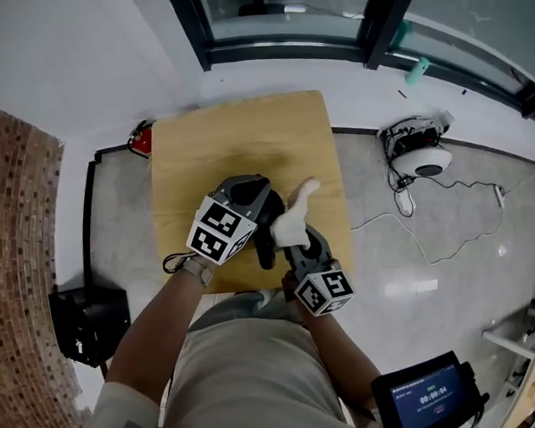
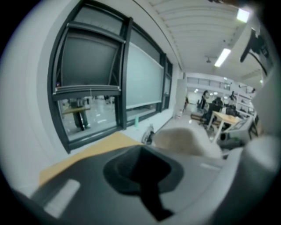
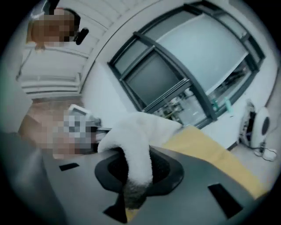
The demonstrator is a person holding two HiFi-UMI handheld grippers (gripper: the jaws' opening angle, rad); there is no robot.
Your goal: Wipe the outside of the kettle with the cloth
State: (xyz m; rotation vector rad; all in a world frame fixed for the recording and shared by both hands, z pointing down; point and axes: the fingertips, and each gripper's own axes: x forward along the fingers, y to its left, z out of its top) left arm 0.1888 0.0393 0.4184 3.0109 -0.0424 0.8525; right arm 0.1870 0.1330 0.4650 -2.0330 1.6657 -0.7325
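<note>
Head view: you stand over a wooden table (image 1: 245,129), both grippers held low above its near edge. Your left gripper (image 1: 258,196) points away from you and to the right. Your right gripper (image 1: 296,238) sits just beside it, nearer your body. A white cloth (image 1: 296,214) bunches at the right gripper's front and pokes up past the left one. On the floor to the right lies a white device (image 1: 423,160) with trailing cables, well apart from the table.

Left gripper view: the left gripper (image 2: 144,173) has its jaws drawn together with nothing between them. Just beyond its front a pale lump of cloth (image 2: 184,140) shows, with the table (image 2: 99,147) behind it and a dark-framed window (image 2: 92,88) further off.

Right gripper view: the right gripper (image 3: 131,182) is clamped on the cloth (image 3: 136,145). A fold runs down into the slot between the jaws, and the rest heaps up and over its front. The table (image 3: 206,147) runs off to the right, and the window (image 3: 175,74) fills the wall above. The white device (image 3: 261,125) stands at the far right.

You cannot pick out the kettle in any of the three views.
</note>
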